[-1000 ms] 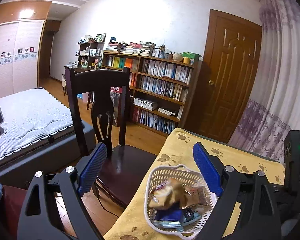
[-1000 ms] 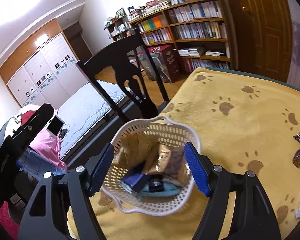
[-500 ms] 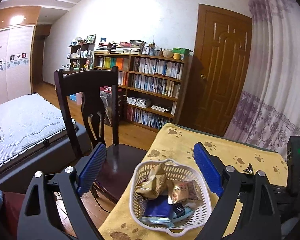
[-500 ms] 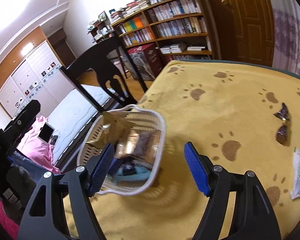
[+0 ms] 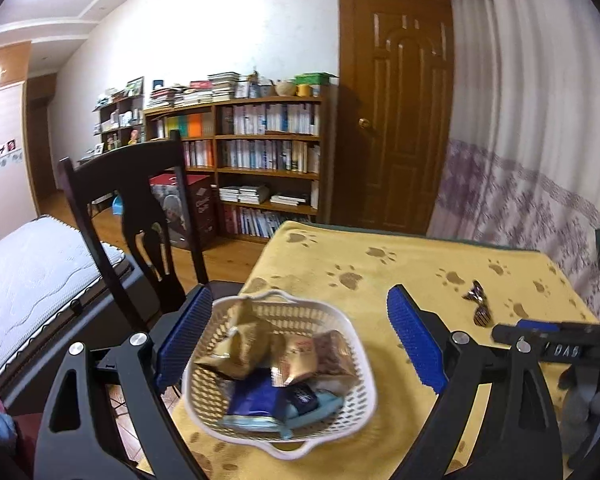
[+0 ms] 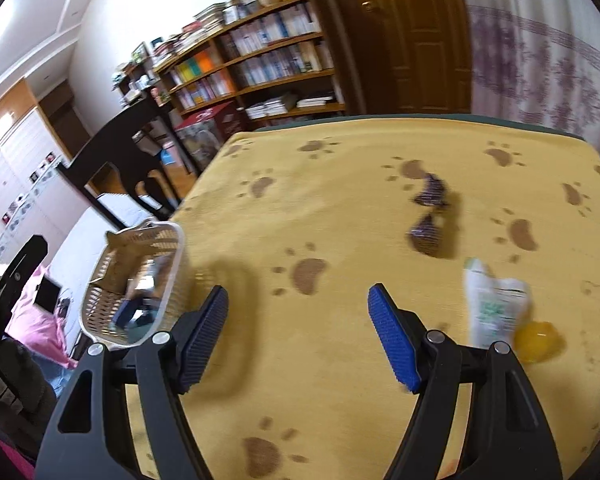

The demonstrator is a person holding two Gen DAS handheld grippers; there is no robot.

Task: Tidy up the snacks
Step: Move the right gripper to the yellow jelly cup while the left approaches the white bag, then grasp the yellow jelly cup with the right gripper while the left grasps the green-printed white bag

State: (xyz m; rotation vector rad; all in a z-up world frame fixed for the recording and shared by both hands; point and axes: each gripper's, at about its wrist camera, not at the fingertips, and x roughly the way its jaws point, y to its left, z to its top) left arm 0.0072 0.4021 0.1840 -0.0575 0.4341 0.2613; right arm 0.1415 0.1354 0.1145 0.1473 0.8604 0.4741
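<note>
Jaws gape on both grippers; snacks fill the basket [image 5: 356, 412].

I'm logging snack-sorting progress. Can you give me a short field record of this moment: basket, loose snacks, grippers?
basket: white, near the table's left edge, holding several wrapped snacks
table: yellow paw-print cloth
loose snacks: two dark candies, a white-green packet, a yellow item
left gripper: jaws open, over the basket, holding nothing
right gripper: jaws open, over bare cloth, basket to its left, loose snacks to its right
</note>
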